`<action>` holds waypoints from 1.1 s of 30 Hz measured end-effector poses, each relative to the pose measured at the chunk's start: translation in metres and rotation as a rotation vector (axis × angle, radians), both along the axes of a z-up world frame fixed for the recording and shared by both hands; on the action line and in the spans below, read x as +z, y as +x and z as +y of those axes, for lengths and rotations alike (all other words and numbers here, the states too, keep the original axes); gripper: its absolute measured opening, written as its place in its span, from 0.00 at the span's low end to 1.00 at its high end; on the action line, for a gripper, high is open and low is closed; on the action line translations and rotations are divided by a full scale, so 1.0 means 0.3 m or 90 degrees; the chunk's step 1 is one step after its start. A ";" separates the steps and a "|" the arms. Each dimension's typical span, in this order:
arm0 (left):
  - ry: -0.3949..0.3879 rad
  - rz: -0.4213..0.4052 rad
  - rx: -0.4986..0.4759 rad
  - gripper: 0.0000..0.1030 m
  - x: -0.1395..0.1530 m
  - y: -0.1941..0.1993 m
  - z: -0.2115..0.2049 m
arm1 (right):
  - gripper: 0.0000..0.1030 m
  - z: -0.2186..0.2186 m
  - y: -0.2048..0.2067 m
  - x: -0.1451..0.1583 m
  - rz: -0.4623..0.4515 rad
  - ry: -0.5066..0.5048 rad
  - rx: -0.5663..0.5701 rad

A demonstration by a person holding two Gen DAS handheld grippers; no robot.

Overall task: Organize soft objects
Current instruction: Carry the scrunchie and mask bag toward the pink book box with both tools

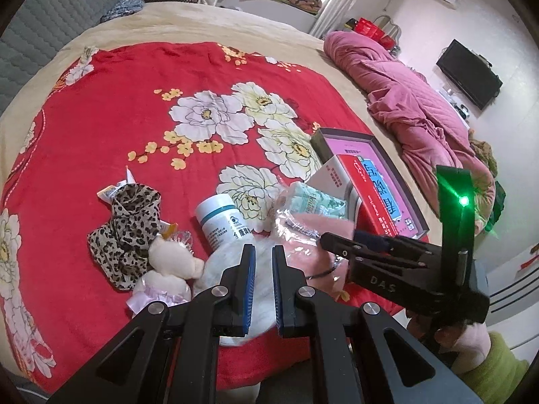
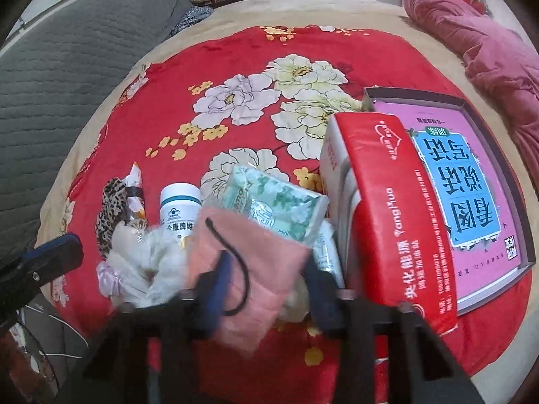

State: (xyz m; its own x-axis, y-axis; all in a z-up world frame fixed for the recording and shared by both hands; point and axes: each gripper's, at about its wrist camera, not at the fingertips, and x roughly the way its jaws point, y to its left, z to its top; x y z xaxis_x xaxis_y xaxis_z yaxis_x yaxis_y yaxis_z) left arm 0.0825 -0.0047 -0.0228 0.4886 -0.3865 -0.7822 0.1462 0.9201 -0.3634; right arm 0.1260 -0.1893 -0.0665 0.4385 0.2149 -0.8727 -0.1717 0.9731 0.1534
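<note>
The left gripper (image 1: 262,262) hangs over a white fluffy thing (image 1: 235,269); its blue pads (image 1: 250,279) stand nearly together, gripping nothing. The right gripper (image 2: 266,289), marked "DAS" on its body, is blurred, jaws partly open, with a pink pouch (image 2: 256,269) on a black cord between them; whether the pads press it I cannot tell. Behind lie a green wipes pack (image 2: 279,208), a white bottle (image 2: 180,208) with Chinese print, a leopard-print cloth (image 1: 129,235) and 1 red "YangHua" box (image 2: 397,208) leaning on a tray (image 2: 498,155), all on the red floral blanket (image 1: 134,101).
</note>
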 end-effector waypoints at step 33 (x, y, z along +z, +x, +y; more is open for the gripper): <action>0.107 0.059 -0.061 0.49 -0.283 -0.031 -0.167 | 0.12 -0.060 -0.031 0.133 -0.079 0.050 0.006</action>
State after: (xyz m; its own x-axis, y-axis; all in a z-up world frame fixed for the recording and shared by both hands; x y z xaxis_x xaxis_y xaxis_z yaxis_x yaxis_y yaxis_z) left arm 0.0732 -0.0548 -0.1078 0.3786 -0.2878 -0.8797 0.2092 0.9524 -0.2216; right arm 0.1167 -0.2073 -0.0266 0.5390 0.2854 -0.7925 -0.2035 0.9571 0.2063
